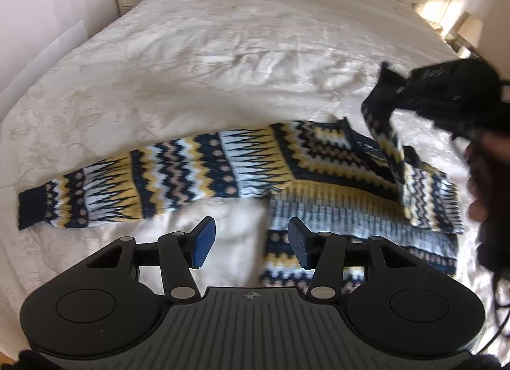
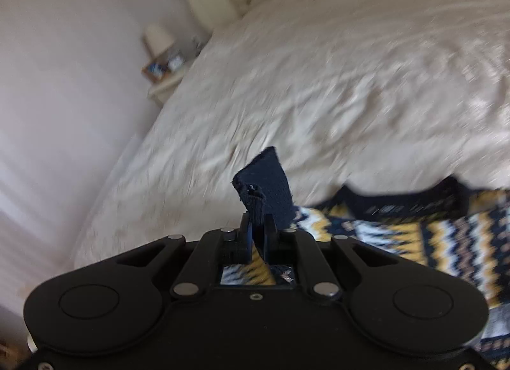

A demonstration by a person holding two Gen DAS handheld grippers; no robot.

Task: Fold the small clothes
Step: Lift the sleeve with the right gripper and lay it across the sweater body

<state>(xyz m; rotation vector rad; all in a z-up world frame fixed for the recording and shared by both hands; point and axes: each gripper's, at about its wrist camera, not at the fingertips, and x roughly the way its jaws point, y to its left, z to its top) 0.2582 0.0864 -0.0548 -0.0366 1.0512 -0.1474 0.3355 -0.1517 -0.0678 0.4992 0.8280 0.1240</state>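
A patterned sweater (image 1: 318,172) lies on the bed (image 1: 223,51), one sleeve stretched out flat to the left. My right gripper (image 2: 257,226) has its fingers clamped on the other sleeve's navy cuff (image 2: 266,185), lifted above the sweater. My left gripper (image 1: 251,244) hovers over the hem, fingers apart and empty.

A: Which garment is shown?
B: A patterned knit sweater (image 1: 306,159) in navy, yellow and pale blue, lying on the bed (image 1: 223,61).
A: Its pose?
B: One sleeve (image 1: 127,188) outstretched flat; the other sleeve's navy cuff (image 2: 266,185) lifted above the bed.
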